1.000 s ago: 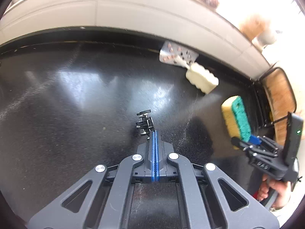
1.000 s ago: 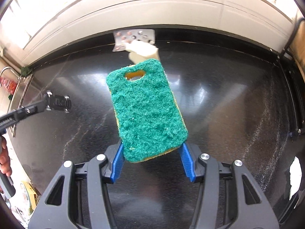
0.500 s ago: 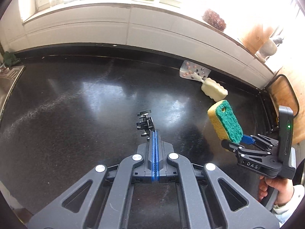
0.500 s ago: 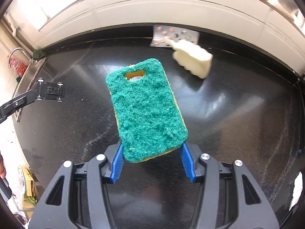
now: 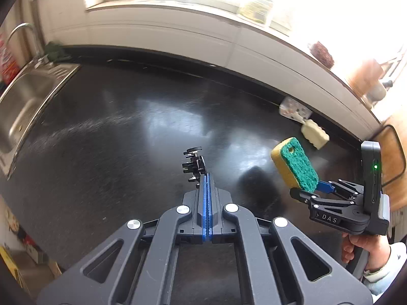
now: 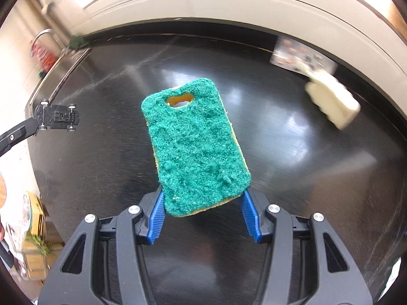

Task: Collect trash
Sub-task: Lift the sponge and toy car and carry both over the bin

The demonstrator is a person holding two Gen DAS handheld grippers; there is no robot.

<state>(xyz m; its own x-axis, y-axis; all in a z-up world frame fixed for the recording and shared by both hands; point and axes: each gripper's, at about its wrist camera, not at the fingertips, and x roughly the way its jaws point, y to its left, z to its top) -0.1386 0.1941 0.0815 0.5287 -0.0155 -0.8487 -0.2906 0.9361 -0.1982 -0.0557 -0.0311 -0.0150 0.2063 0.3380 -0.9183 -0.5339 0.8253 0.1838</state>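
I counted one sink [image 5: 23,101] let into the left end of the black bench [image 5: 127,139], with one curved tap [image 5: 20,29] behind it. My left gripper [image 5: 206,178] had its two blue pads [image 5: 202,203] pressed together, pinching one small black toy car [image 6: 57,117] by its end, wheels toward the right wrist camera, above the bench. Further right, my right gripper [image 6: 203,216] was clamped on one sponge [image 6: 194,150], green scouring face up over a yellow body, with one oval hole near its far end; it hung clear of the bench. The only writing I could read was "DAS" on the right gripper's body in the left wrist view. One hand [image 5: 366,250] held its handle. At the bench's far right edge, against the white wall, lay one blister pack of pills [image 5: 295,108] and one pale cream sponge [image 5: 315,134], touching each other. The pack's print was too blurred to read.
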